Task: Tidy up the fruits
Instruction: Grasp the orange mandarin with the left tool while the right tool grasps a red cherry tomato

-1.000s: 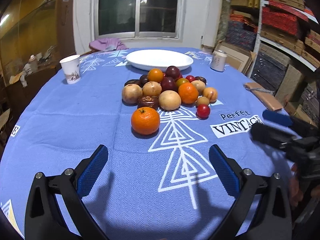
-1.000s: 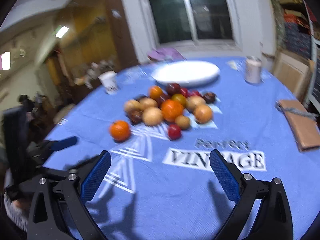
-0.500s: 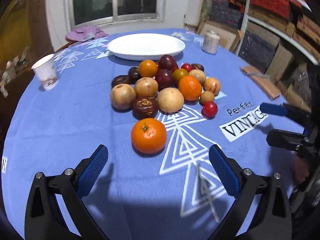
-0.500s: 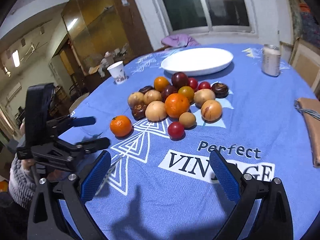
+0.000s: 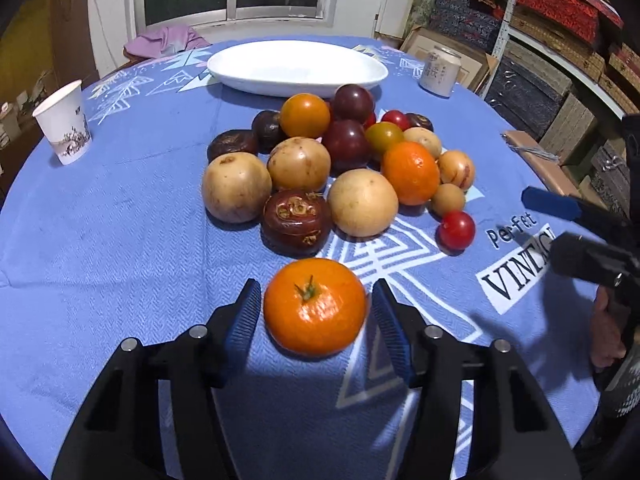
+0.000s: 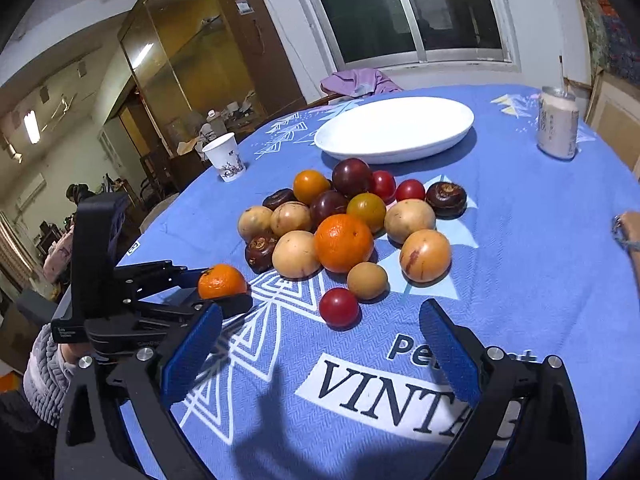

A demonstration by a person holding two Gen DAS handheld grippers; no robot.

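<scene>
- Fruits: a loose heap (image 5: 340,160) sits mid-table on the blue tablecloth (image 5: 100,260), just in front of the empty white dish (image 5: 296,66); one tangerine (image 5: 315,306) lies apart on the near side of the heap.
- Far left, a paper cup (image 5: 64,122) stands well apart from the fruit and out of any path to the dish.
- Left gripper (image 5: 316,316): its jaws have just been closing and now bracket the tangerine, one blue pad on each side. A thin gap seems to remain at both pads, so I judge it not yet gripped. The right-wrist view shows the same fingers flanking the tangerine (image 6: 222,282).
- To do this step well: keep the pads level with the fruit's widest part, close gently until both touch, and stop there, as the skin is soft and round and could squirt forward towards the dark wrinkled fruit (image 5: 296,220) just beyond it.
- Lift straight up before heading over the heap, so nothing gets nudged and rolls.
- Further right, the small red fruit (image 6: 338,306) lies at the heap's near edge, ahead of the right gripper (image 6: 320,356), which is wide open with nothing in it; that looks like its likely target.
- Far right, a drinks can (image 5: 440,72) stands beside the dish; approach the dish from the front to avoid it.
</scene>
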